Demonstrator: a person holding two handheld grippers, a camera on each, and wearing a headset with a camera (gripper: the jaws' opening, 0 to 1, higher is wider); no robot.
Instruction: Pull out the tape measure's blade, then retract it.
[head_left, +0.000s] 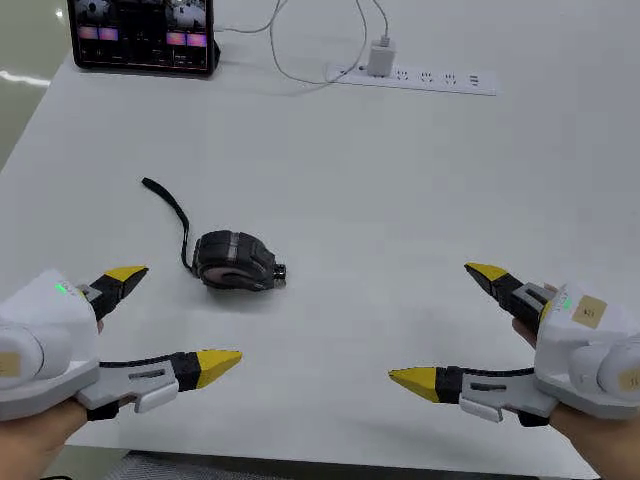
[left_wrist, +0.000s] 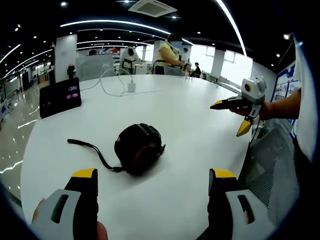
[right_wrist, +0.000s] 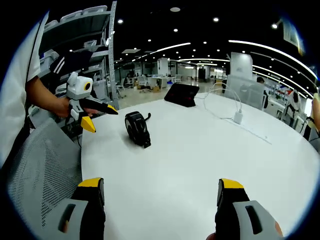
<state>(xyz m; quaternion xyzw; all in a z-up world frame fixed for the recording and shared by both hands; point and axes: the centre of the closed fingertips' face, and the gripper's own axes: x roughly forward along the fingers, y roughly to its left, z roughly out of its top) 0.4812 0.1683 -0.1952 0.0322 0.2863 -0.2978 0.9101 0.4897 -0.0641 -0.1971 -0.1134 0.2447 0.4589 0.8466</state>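
Observation:
A black tape measure lies on the white table, its black wrist strap trailing to the far left and its blade tip at the right side. It appears in the left gripper view and the right gripper view too. My left gripper hovers open at the near left, a short way in front of the tape measure, nothing between its yellow tips. My right gripper is open at the near right, well apart from the tape measure.
A tablet with a lit screen stands at the far left. A white power strip with a charger and white cables lies at the far edge. The table's front edge runs just below the grippers. A mesh chair stands nearby.

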